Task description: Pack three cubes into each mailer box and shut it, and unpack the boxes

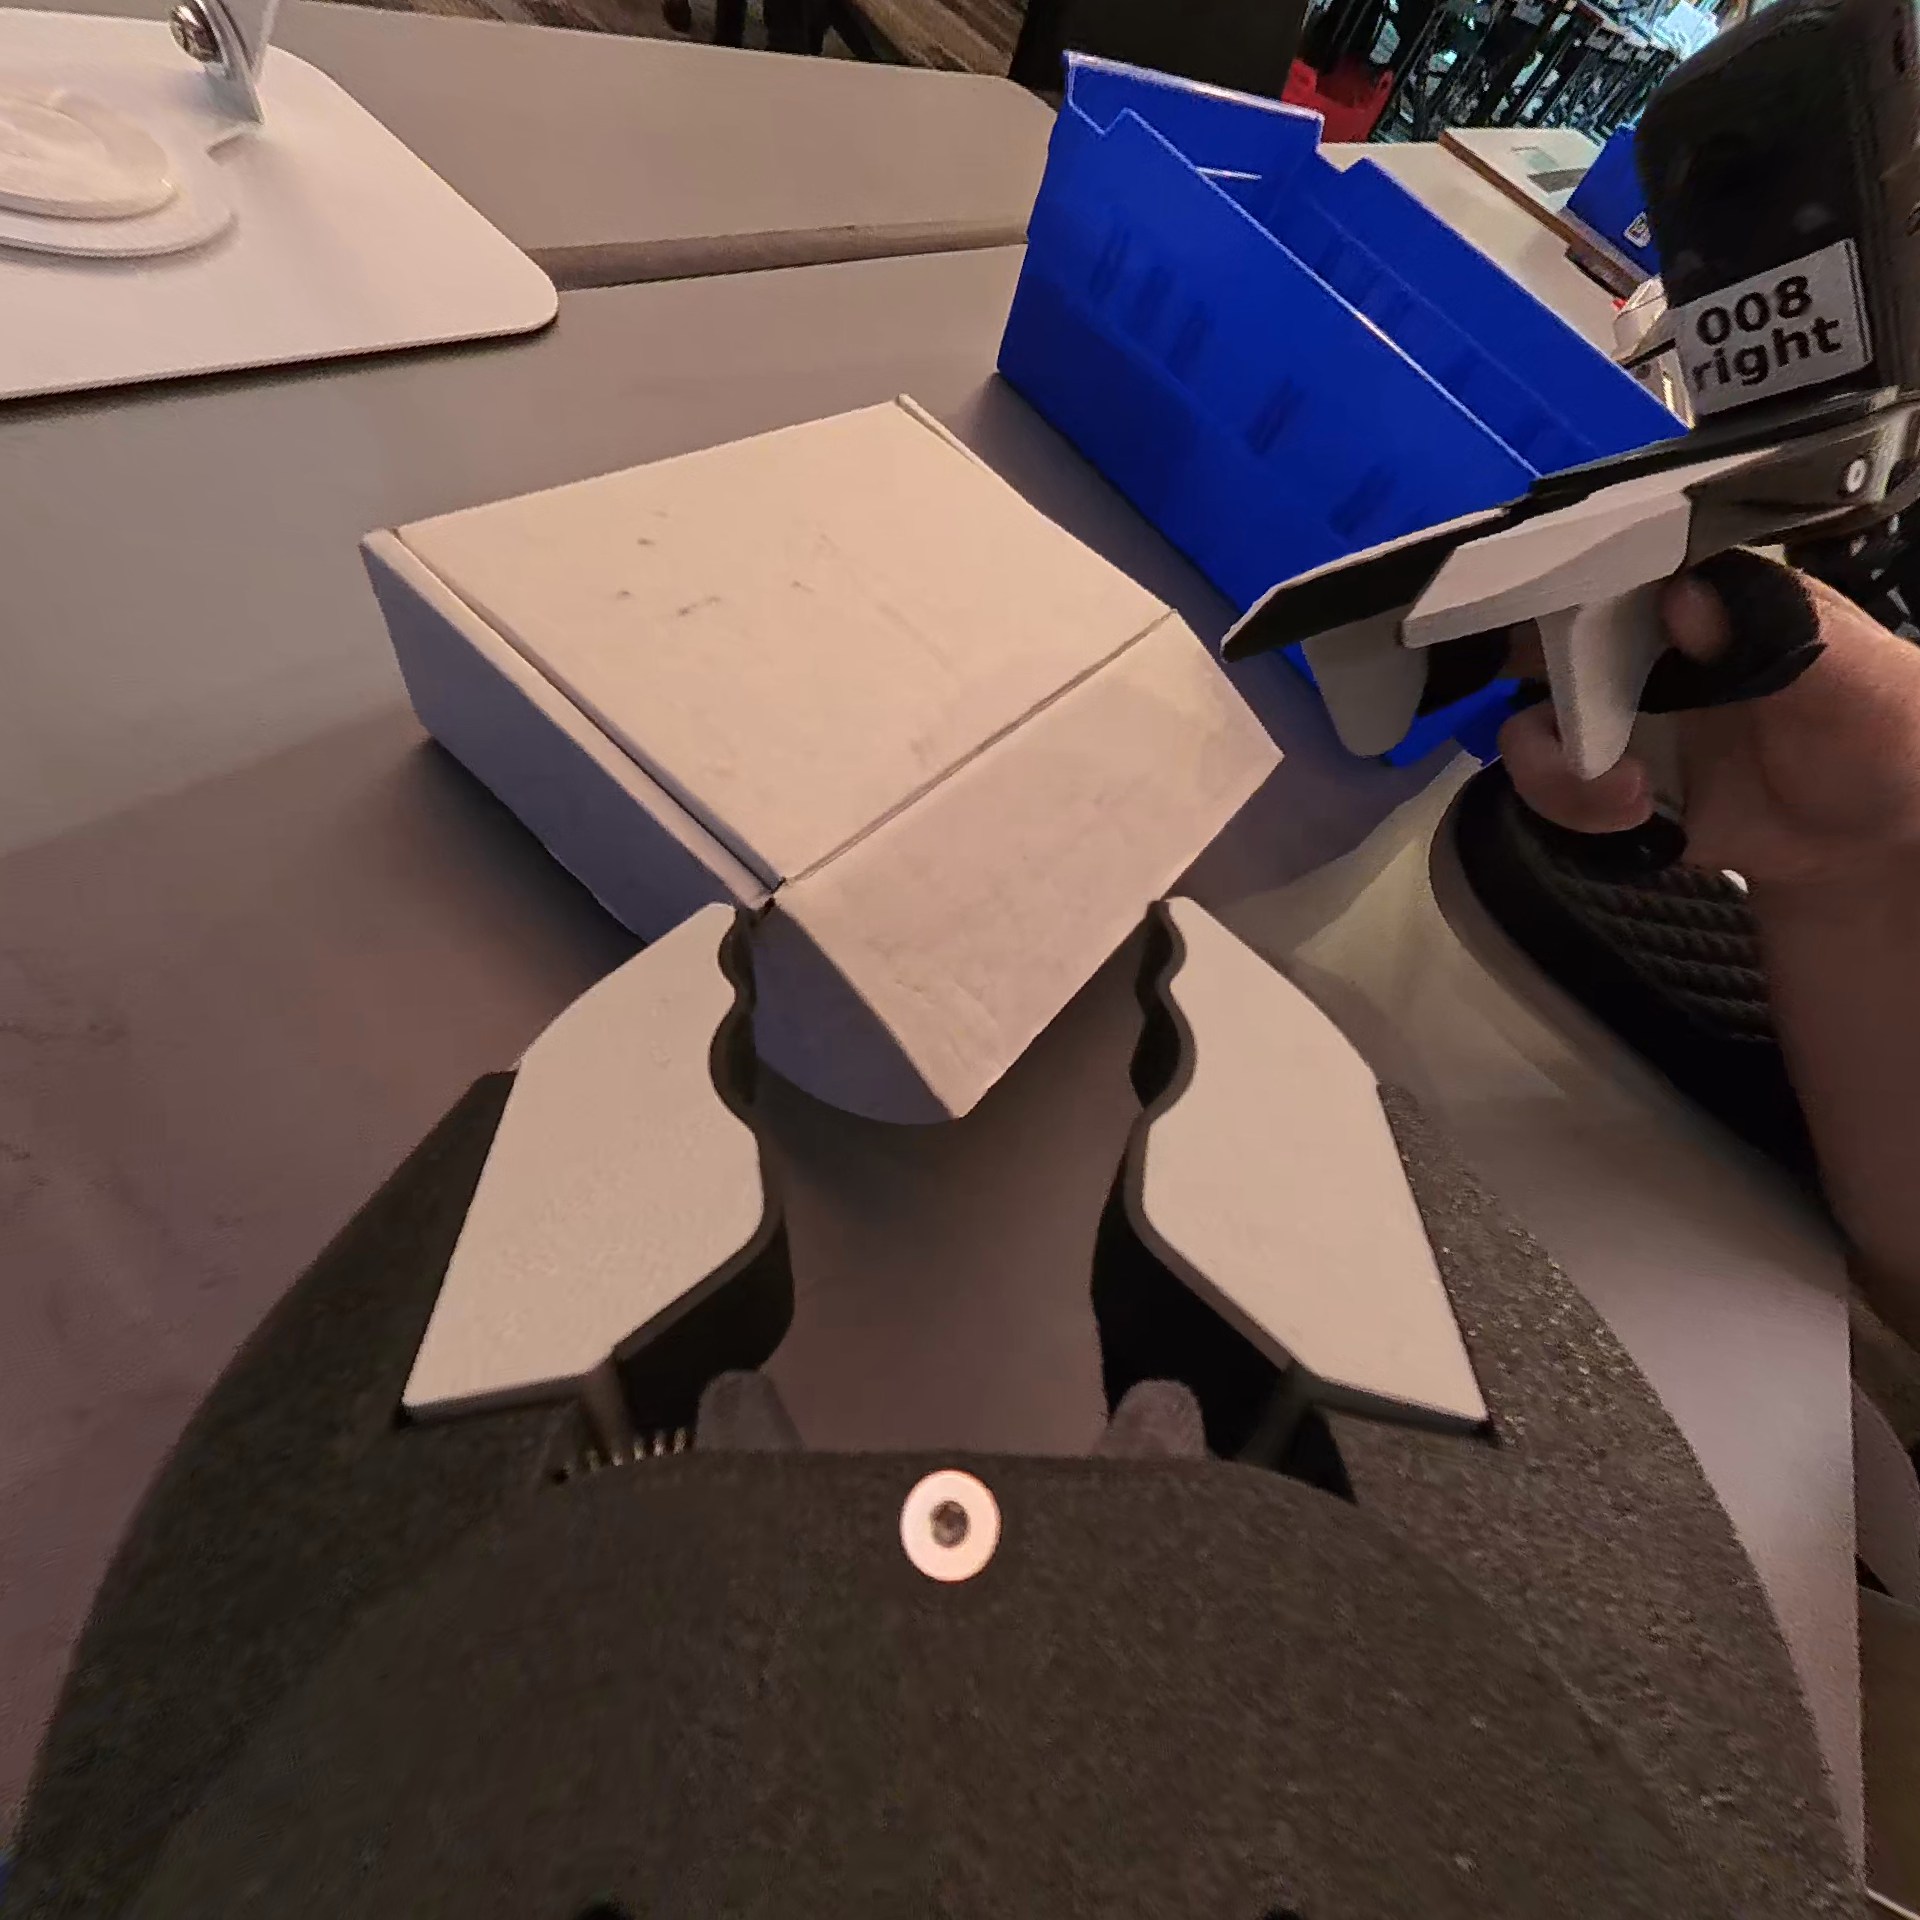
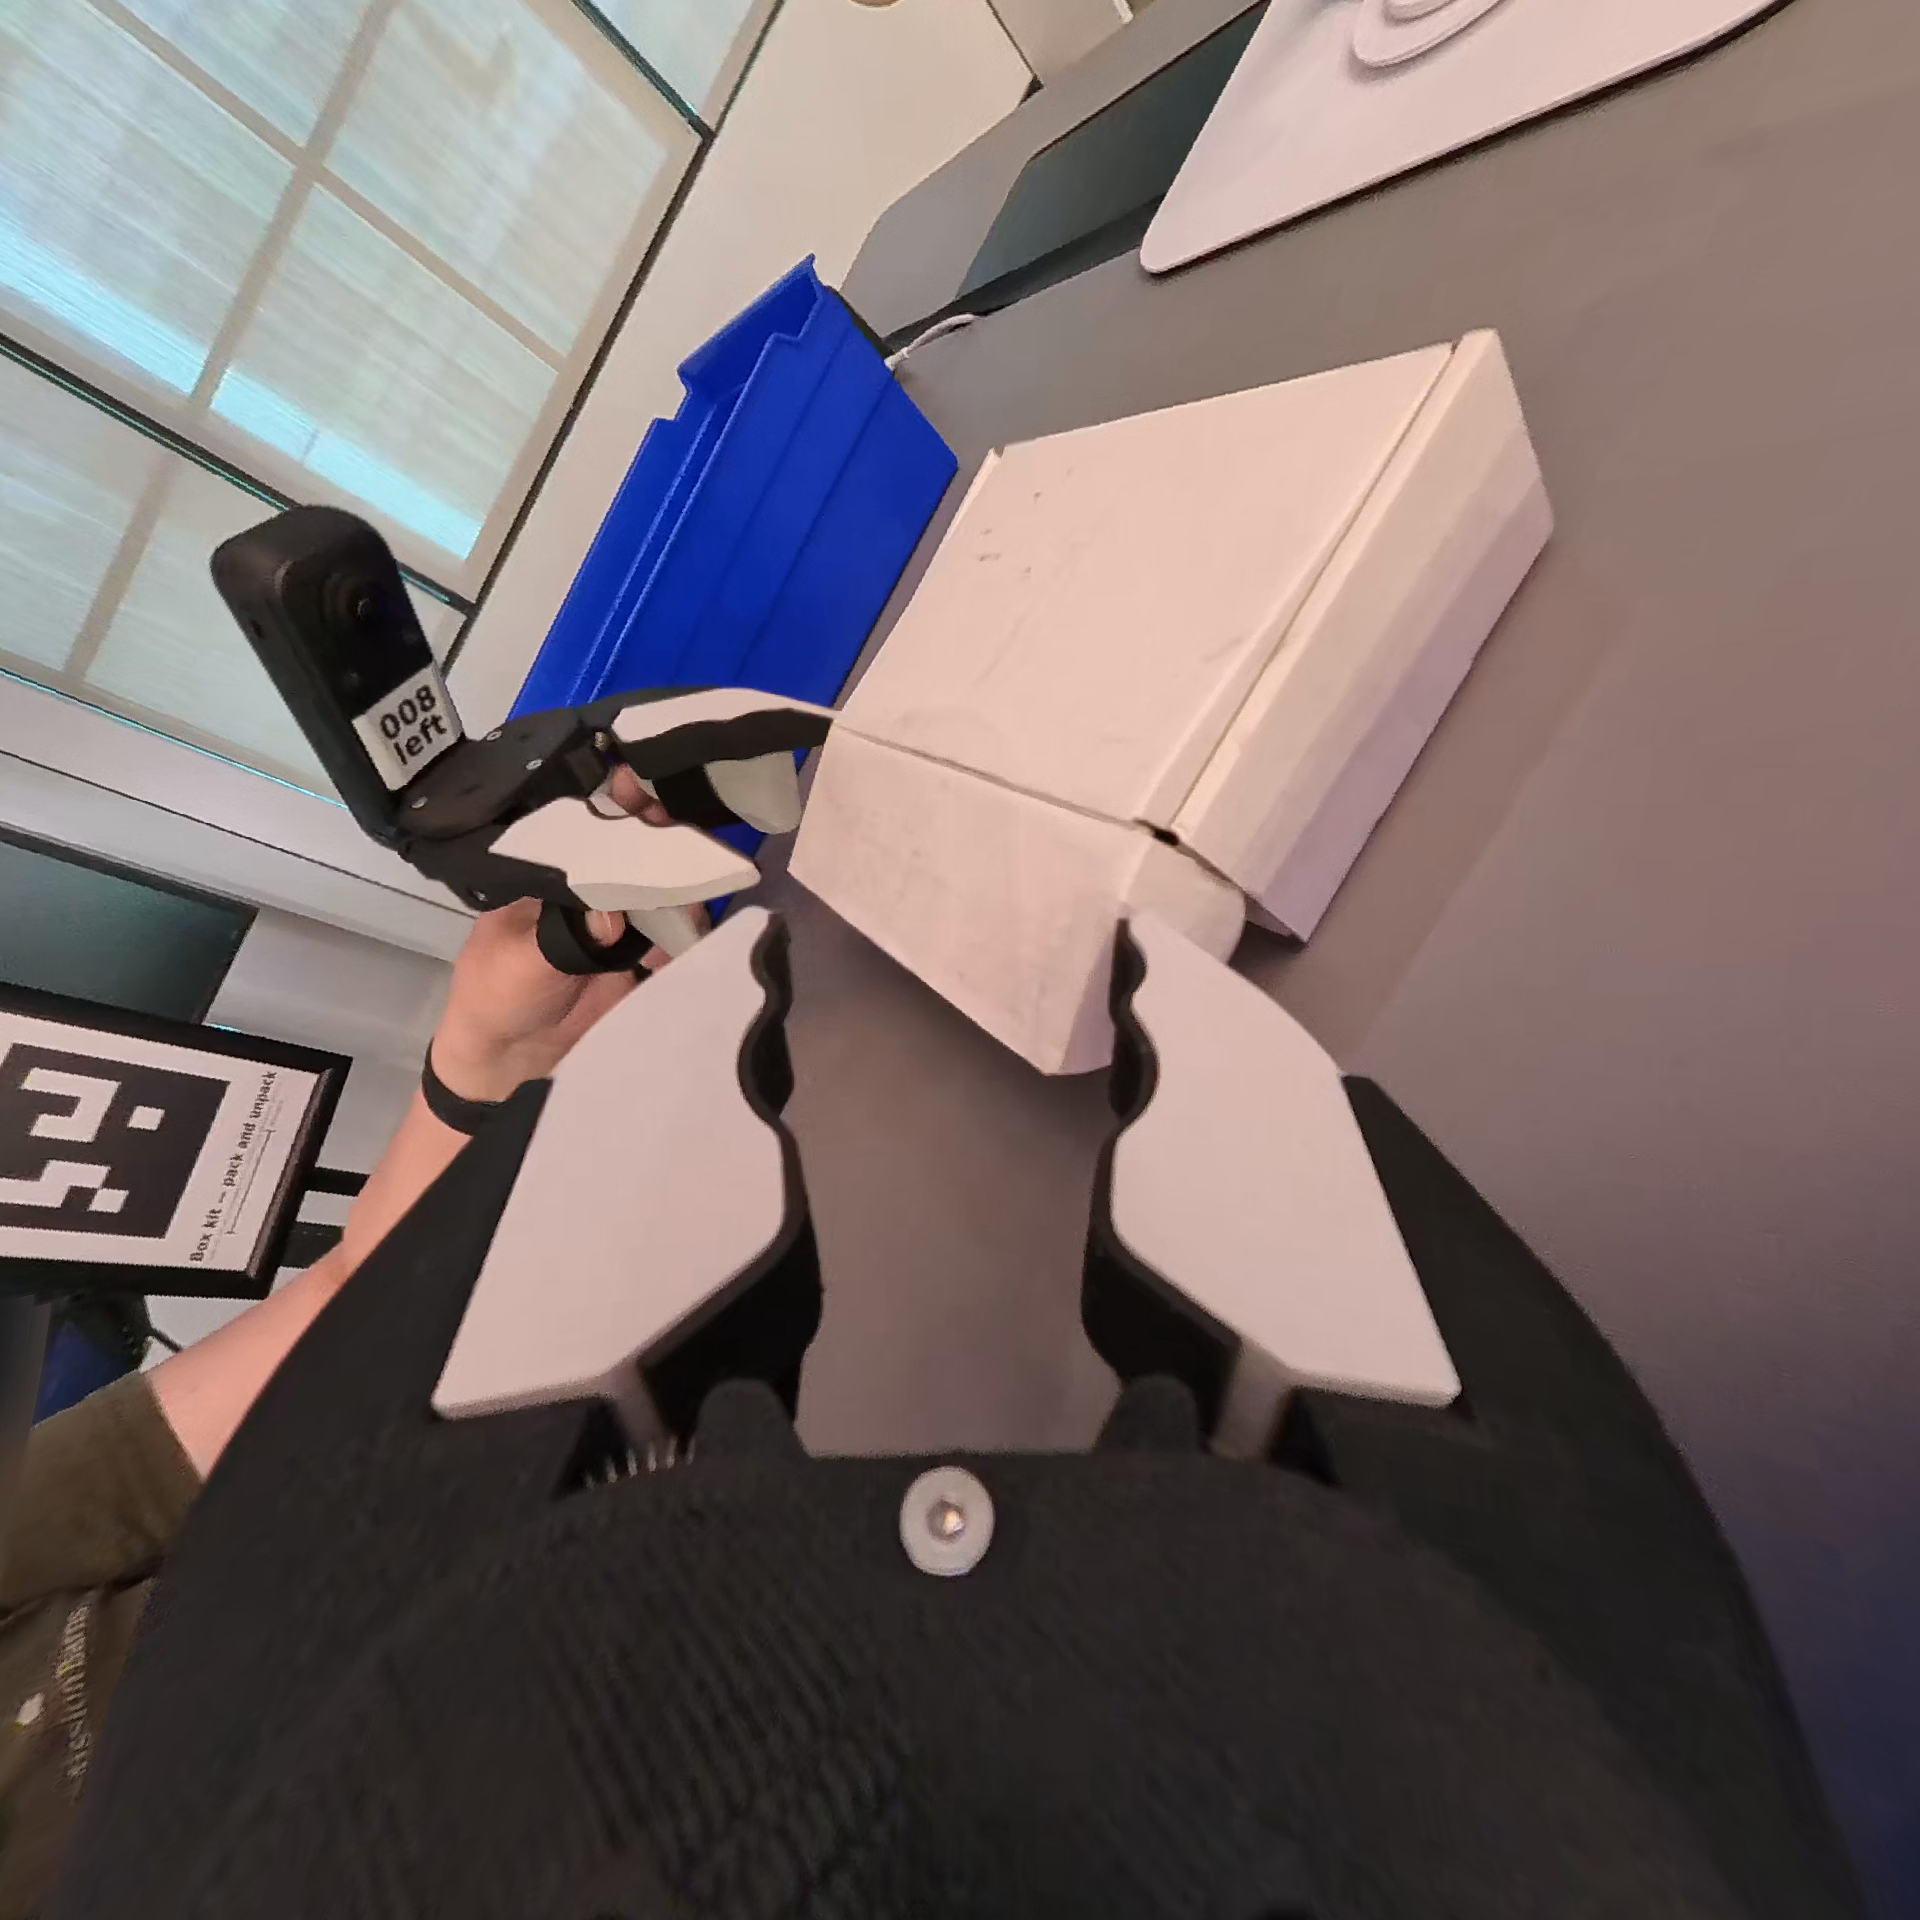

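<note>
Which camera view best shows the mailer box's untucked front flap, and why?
The left wrist view: the mailer box fills its centre, the front flap sticking out between the open jaws. The right wrist view shows the same flap, tilted and nearer the picture's edge.

- Left wrist view: dim, warm indoor light; the table (image 1: 260,935) looks dull grey, with a soft shadow under the box (image 1: 790,665).
- Right wrist view: brighter, daylight from the windows (image 2: 260,260) at upper left, which are slightly washed out.
- Both views: wide-angle bending at the edges; slight blur at the frame's rim.
</note>
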`<move>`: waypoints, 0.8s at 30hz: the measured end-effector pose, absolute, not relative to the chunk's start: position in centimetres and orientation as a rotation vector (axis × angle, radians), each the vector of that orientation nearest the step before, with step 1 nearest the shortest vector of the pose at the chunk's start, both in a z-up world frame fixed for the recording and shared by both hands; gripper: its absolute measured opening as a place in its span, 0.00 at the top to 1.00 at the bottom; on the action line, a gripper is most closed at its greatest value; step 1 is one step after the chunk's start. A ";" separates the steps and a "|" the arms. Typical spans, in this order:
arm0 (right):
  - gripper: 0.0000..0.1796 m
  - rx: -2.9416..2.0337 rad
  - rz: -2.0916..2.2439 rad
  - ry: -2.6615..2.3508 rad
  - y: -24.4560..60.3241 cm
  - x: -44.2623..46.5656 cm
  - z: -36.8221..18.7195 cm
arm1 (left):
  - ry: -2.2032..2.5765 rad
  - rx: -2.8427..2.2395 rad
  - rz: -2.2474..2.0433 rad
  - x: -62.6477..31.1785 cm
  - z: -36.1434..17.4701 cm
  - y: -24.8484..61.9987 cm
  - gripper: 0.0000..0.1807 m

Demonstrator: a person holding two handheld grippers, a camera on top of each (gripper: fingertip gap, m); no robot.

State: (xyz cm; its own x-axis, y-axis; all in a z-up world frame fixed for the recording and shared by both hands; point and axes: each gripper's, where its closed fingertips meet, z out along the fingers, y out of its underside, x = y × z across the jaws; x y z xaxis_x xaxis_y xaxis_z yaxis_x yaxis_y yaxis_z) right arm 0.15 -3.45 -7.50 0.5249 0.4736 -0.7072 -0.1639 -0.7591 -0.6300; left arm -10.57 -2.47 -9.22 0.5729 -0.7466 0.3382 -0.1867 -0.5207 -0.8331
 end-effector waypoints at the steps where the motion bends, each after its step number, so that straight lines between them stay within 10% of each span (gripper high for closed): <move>1: 0.66 -2.109 1.249 -0.250 -3.5 0.1 -7.5 | 0.748 -2.019 -0.901 -10.5 -9.2 -2.5 0.61; 24: 0.69 -2.170 1.221 -0.307 -2.9 -0.7 -9.2 | 0.760 -2.024 -0.800 -11.1 -10.7 -1.0 0.64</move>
